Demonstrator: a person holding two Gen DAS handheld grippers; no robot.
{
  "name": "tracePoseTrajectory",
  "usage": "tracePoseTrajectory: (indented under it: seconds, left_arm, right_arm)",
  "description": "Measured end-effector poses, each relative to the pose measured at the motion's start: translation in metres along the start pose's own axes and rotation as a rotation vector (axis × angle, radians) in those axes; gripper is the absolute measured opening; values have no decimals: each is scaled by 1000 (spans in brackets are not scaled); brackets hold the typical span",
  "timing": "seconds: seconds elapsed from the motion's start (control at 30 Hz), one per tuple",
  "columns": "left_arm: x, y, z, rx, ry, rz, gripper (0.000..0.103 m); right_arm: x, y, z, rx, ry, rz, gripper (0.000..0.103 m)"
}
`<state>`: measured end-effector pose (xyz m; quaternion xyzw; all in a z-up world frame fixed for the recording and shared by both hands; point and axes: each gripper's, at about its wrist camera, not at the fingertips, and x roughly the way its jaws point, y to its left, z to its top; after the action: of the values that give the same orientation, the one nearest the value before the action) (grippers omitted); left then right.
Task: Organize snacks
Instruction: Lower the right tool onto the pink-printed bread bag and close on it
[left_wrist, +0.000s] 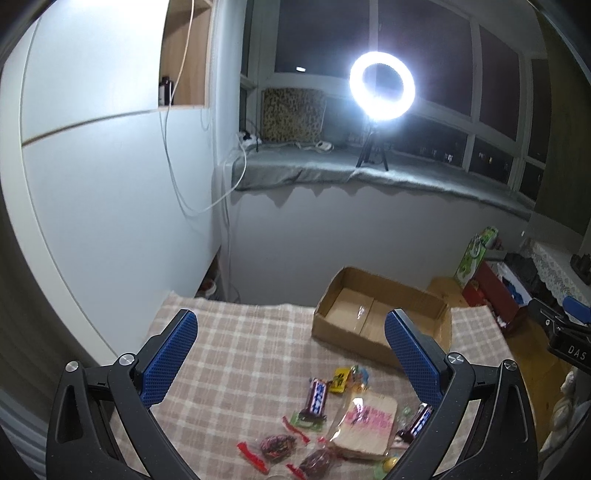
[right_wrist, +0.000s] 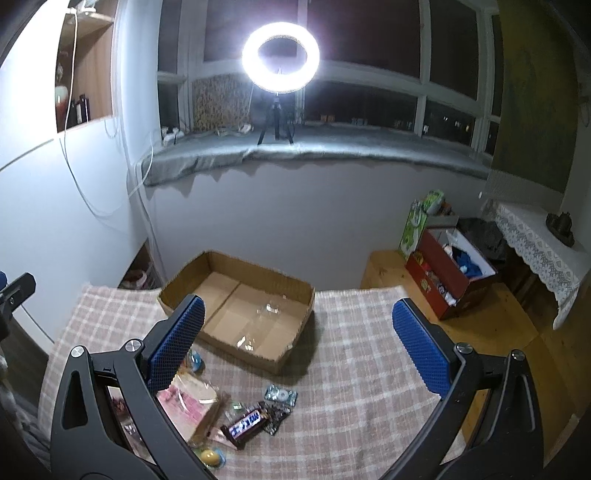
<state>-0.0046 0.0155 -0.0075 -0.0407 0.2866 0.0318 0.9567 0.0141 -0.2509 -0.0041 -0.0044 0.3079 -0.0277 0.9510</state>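
I've got both feeds up, and the cardboard box (right_wrist: 240, 314) is my anchor here. It sits open-topped on the checked tablecloth (right_wrist: 351, 369), toward the far edge of the table, with only a bit of clear wrapping glinting on its floor (I can't tell what that scrap is).

My left gripper (left_wrist: 291, 354) hangs above the cloth with its jaws spread wide, nothing between the blue pads (left_wrist: 173, 354). My right gripper (right_wrist: 299, 343) is the same story, jaws far apart and empty, its left pad overlapping the box's near-left corner in the right wrist view.

The snacks lie in a loose scatter on the cloth, all on the near side of the box and none inside it. Nearest the box from the left wrist view is a small yellow packet (left_wrist: 340, 380), then a Snickers bar (left_wrist: 316, 400) just beside it. Further from the box sits a clear bag of bread with pink lettering (left_wrist: 364, 424), and beyond that two dark round sweets in red-ended wrappers (left_wrist: 275, 445).

Over on the right wrist feed, a second Snickers bar (right_wrist: 245, 424) lies near the bread bag, with a small silvery-blue packet (right_wrist: 280, 396) between it and the box, and a yellow egg-shaped candy (right_wrist: 210, 457) furthest from the box.
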Motion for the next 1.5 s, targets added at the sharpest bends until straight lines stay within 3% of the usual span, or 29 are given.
tracePoseTrajectory:
  seconds: [0.33, 0.4, 0.47, 0.57, 0.63, 0.77, 0.9, 1.0, 1.17, 1.33, 1.5]
  left_arm:
    - [21, 20, -26, -29, 135, -10, 100]
    - [28, 22, -31, -48, 175, -41, 96]
    - [34, 24, -37, -67, 213, -79, 81]
    - [46, 22, -45, -75, 273, -132, 80]
    - [51, 20, -51, -79, 307, -174, 73]
    - [63, 14, -60, -99, 379, -269, 59]
    - [81, 8, -67, -134, 451, -370, 54]
    - [95, 2, -73, -150, 504, -424, 51]
    - [116, -5, -86, -139, 572, -450, 41]
    - [132, -13, -96, -108, 629, -476, 39]
    - [147, -17, -106, -93, 694, -477, 39]
  right_arm:
    - [36, -2, -28, -17, 187, 96, 103]
    - [43, 1, -32, -5, 225, 135, 103]
    - [50, 2, -39, 14, 263, 169, 103]
    - [60, 1, -47, 47, 315, 217, 103]
    - [64, 2, -51, 63, 342, 243, 103]
    - [77, 10, -60, 87, 400, 314, 91]
    - [93, 17, -72, 137, 475, 392, 87]
    - [107, 23, -84, 175, 544, 450, 76]
    - [127, 34, -101, 205, 630, 518, 67]
    - [146, 43, -114, 221, 693, 552, 47]
    - [159, 55, -121, 220, 735, 576, 46]
